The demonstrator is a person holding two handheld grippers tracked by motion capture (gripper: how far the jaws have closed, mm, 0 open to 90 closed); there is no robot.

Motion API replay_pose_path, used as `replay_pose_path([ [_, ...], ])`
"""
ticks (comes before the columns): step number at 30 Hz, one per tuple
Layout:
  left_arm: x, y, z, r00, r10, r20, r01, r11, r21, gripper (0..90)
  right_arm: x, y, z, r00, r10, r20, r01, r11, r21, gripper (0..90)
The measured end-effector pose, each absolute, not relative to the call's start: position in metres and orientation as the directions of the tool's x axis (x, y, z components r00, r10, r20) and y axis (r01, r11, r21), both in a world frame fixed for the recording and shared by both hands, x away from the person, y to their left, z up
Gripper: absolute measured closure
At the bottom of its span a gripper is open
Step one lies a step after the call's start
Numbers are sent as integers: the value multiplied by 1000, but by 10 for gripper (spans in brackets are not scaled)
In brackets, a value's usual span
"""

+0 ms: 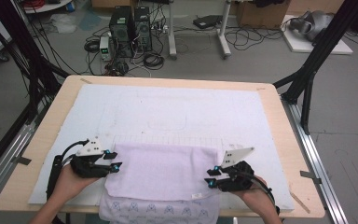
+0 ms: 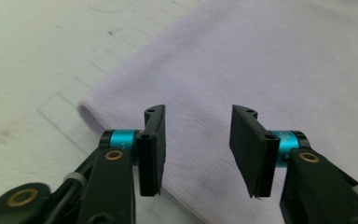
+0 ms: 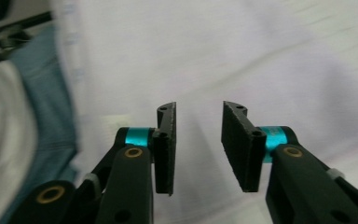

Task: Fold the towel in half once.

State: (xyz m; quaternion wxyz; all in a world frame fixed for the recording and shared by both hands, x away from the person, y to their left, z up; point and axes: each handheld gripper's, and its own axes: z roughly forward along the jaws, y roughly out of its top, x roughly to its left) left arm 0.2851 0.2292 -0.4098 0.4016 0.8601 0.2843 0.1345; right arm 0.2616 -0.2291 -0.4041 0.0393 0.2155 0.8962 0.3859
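Left fingers (image 2: pixel 151 149): spread apart, nothing pinched; the lilac cloth (image 2: pixel 261 70) is seen lying under the gap, so its left edge appears ready to be taken or just let go.
Right fingers (image 3: pixel 165 149): likewise spread and empty over the cloth's right side.
Left gripper (image 1: pixel 113 161): held at the left edge.
Right gripper (image 1: pixel 213 178): held at the right edge.
Cloth: laid folded near the front of the tabletop (image 1: pixel 279 121), on a white mat (image 1: pixel 168 107), partly over a printed fabric (image 1: pixel 158 210).

- Garment (image 1: pixel 161 170): pale lilac, folded into a flat rectangle, smooth.
- Lies at the table's near edge, on the white mat.
- Its printed lower part (image 1: pixel 158 209) hangs over that edge.
- Left fold rounded (image 2: pixel 91 112).
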Motion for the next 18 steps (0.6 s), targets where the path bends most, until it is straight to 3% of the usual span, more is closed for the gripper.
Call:
replay_pose_path([
  [8,321,234,-422,719,695,7,461,-484,744,457,314,-234,-410,-839,544,23,398,583,709,525],
  [15,342,235,-437,707,704,-68,523,-457,719,453,338,-239,-423,-819,573,29,419,563,713,470],
  [18,344,234,-440,715,696,-71,522,-463,717,497,345,-239,-430,-816,576,54,446,567,692,459],
])
